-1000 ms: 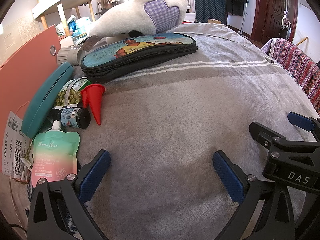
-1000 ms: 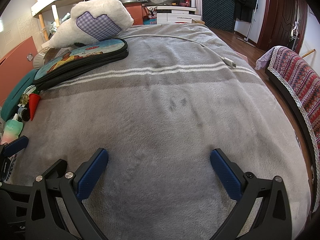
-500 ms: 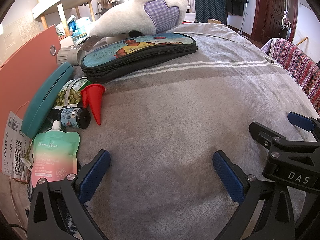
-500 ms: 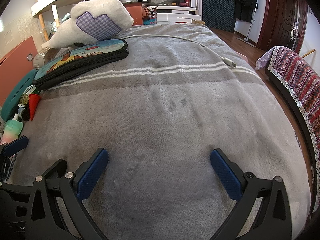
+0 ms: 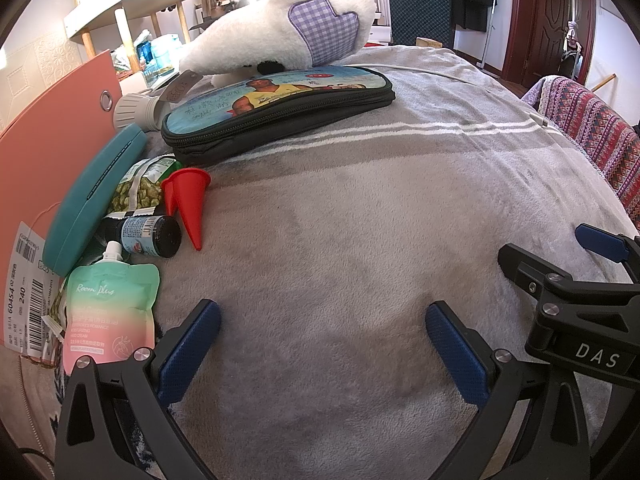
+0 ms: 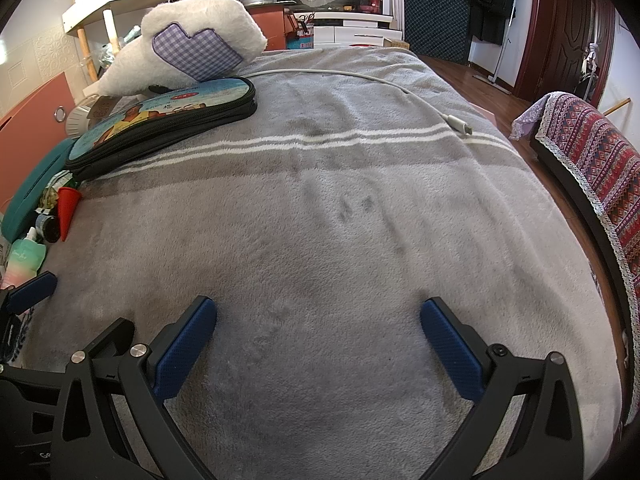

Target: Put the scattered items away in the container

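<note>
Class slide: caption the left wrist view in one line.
Open left gripper above grey blanket; red cone, pouch lie left.

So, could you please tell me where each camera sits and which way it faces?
Left wrist: on the left tongs, facing across the grey blanket at the pouch, red cone and zip case; its own open fingers and the right tongs' tip show.
Right wrist: on the right tongs, beside the left, facing the same way; its open fingers show.
Shared: blanket, cone, case, plush.
</note>
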### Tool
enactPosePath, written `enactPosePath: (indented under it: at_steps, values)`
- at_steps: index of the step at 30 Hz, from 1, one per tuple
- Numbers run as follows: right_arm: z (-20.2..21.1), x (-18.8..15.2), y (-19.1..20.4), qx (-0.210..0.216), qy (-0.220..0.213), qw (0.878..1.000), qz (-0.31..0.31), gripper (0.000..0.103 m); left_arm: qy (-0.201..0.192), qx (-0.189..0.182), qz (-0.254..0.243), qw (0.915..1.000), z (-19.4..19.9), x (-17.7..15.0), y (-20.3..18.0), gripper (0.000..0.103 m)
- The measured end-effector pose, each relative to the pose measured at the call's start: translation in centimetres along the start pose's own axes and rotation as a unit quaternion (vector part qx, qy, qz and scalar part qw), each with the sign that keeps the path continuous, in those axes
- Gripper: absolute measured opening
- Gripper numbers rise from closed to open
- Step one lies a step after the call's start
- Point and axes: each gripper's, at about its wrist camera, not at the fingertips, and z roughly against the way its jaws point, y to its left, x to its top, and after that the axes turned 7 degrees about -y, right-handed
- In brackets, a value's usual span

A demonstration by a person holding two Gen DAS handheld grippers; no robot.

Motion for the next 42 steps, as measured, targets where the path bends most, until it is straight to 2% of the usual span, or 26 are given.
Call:
enactPosePath:
  at_steps: [42]
  values:
    - [0.03,0.11,0.09,0.001,0.000,1.000,0.001,0.103,0.000,0.001,0.001,1.0000,-0.01,-0.05,-0.04,0.103]
